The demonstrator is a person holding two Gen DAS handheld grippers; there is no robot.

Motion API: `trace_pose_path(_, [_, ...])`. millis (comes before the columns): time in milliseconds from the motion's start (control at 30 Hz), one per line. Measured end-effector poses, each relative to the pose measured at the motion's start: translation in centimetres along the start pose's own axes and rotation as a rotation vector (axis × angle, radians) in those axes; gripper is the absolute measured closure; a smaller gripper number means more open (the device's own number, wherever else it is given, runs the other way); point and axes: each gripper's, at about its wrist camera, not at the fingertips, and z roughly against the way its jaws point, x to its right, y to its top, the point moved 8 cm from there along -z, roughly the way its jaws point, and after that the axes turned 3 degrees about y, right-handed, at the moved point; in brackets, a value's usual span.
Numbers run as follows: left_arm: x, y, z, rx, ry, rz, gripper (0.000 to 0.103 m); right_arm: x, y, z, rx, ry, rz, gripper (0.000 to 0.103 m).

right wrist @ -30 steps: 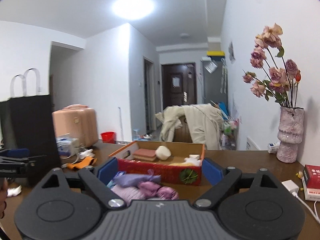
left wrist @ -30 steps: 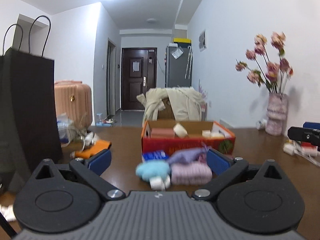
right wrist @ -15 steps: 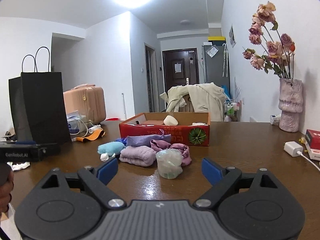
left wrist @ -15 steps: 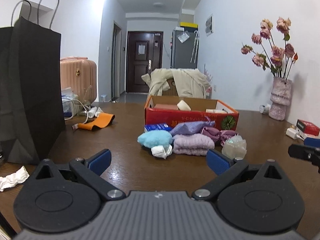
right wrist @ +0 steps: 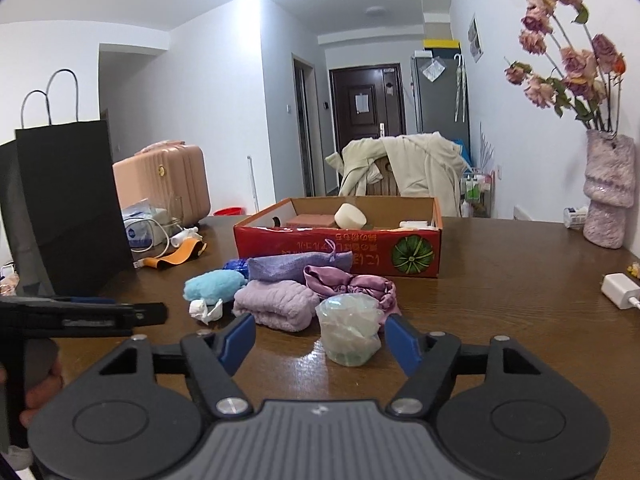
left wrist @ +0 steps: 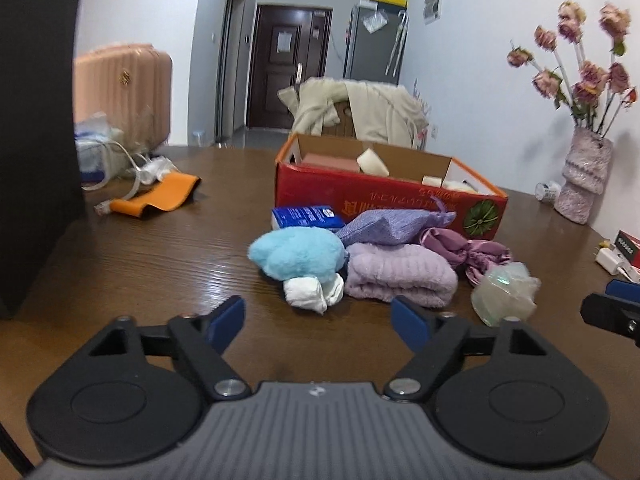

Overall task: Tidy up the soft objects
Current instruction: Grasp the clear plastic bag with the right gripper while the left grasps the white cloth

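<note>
The brown table (right wrist: pixel 500 320) is carrying the red cardboard box (right wrist: pixel 340 250); the soft pile is lying just before it, lilac towel (left wrist: pixel 400 276) beside blue plush (left wrist: pixel 298 254); left gripper (left wrist: pixel 320 320) and right gripper (right wrist: pixel 320 338) are closing, jaws apart, gripping nothing.

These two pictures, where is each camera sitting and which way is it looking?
Left wrist: rides the left gripper, looks along its open fingers at the blue plush and lilac towel; the right gripper's tip shows at the right edge.
Right wrist: rides the right gripper, facing the clear plastic bundle; the left gripper and a hand show at left.
Shared: the soft pile, red box, table, each gripper's jaws just closing on nothing.
</note>
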Motion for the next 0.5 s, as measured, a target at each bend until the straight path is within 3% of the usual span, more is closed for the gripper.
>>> trace_pose_path(233, [-0.7, 0.2, -6.6, -0.124, 0.013, 0.077, 0.036, 0.1, 1.3, -4.4, -0.042, -0.003, -0.006, 0.036])
trace_pose_path(300, [-1.3, 0.4, -7.6, -0.139, 0.009, 0.108, 0.045, 0.1, 1.5, -5.6, -0.053, -0.003, -0.004, 0.036])
trace_pose_path(367, [-1.4, 0.6, -8.0, -0.153, -0.022, 0.123, 0.068, 0.1, 1.5, -6.8, -0.068, -0.008, -0.002, 0.036])
trace_pose_path(500, [-1.5, 0.6, -7.4, -0.156, -0.066, 0.138, 0.075, 0.4, 1.4, -8.9, -0.1, -0.031, -0.016, 0.039])
